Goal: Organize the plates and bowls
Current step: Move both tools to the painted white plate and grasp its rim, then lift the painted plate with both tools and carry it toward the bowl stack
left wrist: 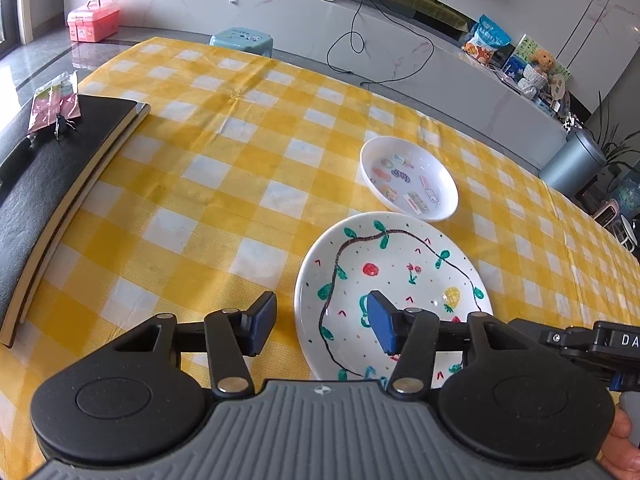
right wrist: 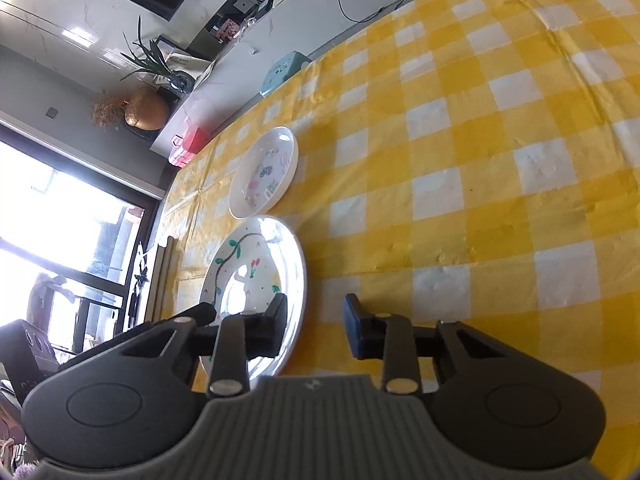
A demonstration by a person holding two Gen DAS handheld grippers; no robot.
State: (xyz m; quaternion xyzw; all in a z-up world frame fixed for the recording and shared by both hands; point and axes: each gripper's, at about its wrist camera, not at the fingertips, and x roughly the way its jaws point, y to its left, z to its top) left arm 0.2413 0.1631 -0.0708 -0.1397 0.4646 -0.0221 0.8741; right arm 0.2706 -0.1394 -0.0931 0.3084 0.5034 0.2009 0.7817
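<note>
A large white plate (left wrist: 404,280) painted with a vine, cherries and a pineapple lies on the yellow checked tablecloth. A smaller white bowl (left wrist: 408,178) with colourful stickers sits just beyond it. My left gripper (left wrist: 322,322) is open, straddling the plate's left rim, one finger over the plate and one over the cloth. In the right wrist view the plate (right wrist: 260,276) and bowl (right wrist: 266,172) lie left of centre. My right gripper (right wrist: 316,330) is open, astride the plate's right rim, its left finger over the plate.
A black board (left wrist: 52,184) with a pink packet and a tool lies on the table's left side. A blue stool (left wrist: 242,40) stands beyond the far table edge, and a grey bin (left wrist: 572,160) stands at the right.
</note>
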